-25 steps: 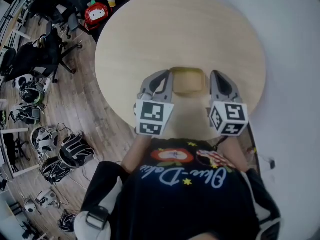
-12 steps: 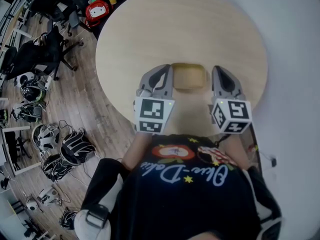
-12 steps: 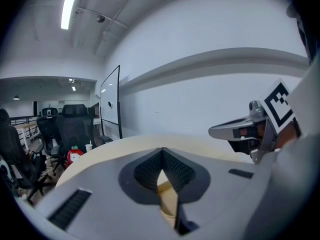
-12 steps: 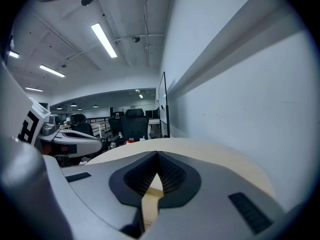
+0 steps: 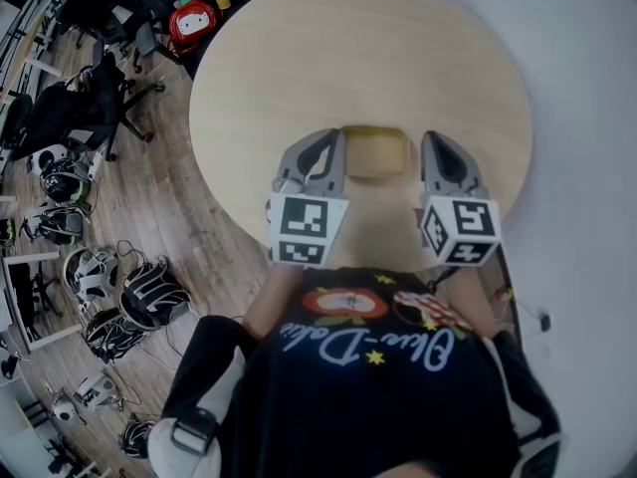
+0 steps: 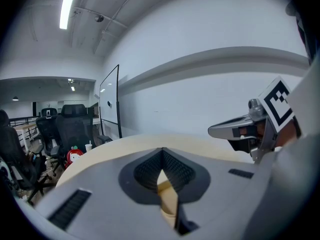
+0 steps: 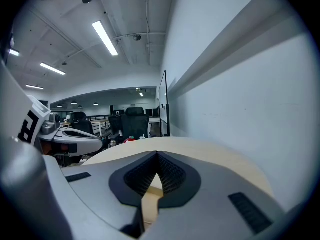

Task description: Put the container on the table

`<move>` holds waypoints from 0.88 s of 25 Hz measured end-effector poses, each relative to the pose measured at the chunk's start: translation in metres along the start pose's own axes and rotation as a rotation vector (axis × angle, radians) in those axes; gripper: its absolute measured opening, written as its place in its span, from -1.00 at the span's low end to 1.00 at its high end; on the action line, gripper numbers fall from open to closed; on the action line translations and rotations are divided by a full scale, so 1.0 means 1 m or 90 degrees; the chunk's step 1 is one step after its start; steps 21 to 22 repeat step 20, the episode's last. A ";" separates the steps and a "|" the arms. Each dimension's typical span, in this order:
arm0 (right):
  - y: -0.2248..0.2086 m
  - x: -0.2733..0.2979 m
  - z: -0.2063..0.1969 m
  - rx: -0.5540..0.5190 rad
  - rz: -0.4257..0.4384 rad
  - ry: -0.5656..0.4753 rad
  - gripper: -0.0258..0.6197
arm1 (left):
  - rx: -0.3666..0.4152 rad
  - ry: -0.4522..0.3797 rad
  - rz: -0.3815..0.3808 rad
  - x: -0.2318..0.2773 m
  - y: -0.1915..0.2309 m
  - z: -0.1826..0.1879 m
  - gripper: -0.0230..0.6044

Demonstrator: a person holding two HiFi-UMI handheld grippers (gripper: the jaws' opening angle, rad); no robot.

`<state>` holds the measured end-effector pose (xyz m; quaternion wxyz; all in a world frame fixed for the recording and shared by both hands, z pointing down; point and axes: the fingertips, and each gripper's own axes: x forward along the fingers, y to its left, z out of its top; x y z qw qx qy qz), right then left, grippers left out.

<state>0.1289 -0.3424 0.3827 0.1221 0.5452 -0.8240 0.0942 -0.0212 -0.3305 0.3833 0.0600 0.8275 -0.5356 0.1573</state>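
1. container [image 5: 376, 154]: shallow and tan, over the round table [image 5: 358, 38], close to its near edge, flanked by both grippers
2. left gripper [image 6: 162, 154]: jaws clamped together, with a thin tan sliver in the seam that I read as the container's left rim. right gripper [image 7: 157, 160]: same, pinched on the right rim
3. can't tell if the base touches the tabletop or hangs just above it
4. risk: letting go with air under it, so it drops and skids
5. risk: one side lets go before the other, so the container tips or pivots around the held rim
6. risk: it sits near the edge by the person, so backing out with a pad snagged on a rim would drag it off the table
7. the grip is on thin lips only, so any twist between the hands could slip it out
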 end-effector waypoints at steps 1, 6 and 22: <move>0.000 0.000 0.000 0.000 0.000 0.000 -0.92 | 0.000 0.001 0.000 0.000 0.000 -0.001 -0.93; 0.003 -0.002 -0.002 -0.001 -0.002 0.003 -0.92 | -0.003 0.003 -0.004 -0.002 -0.001 -0.004 -0.93; 0.003 -0.001 -0.001 -0.005 -0.005 0.014 -0.92 | -0.007 0.007 -0.007 0.000 0.002 -0.006 -0.93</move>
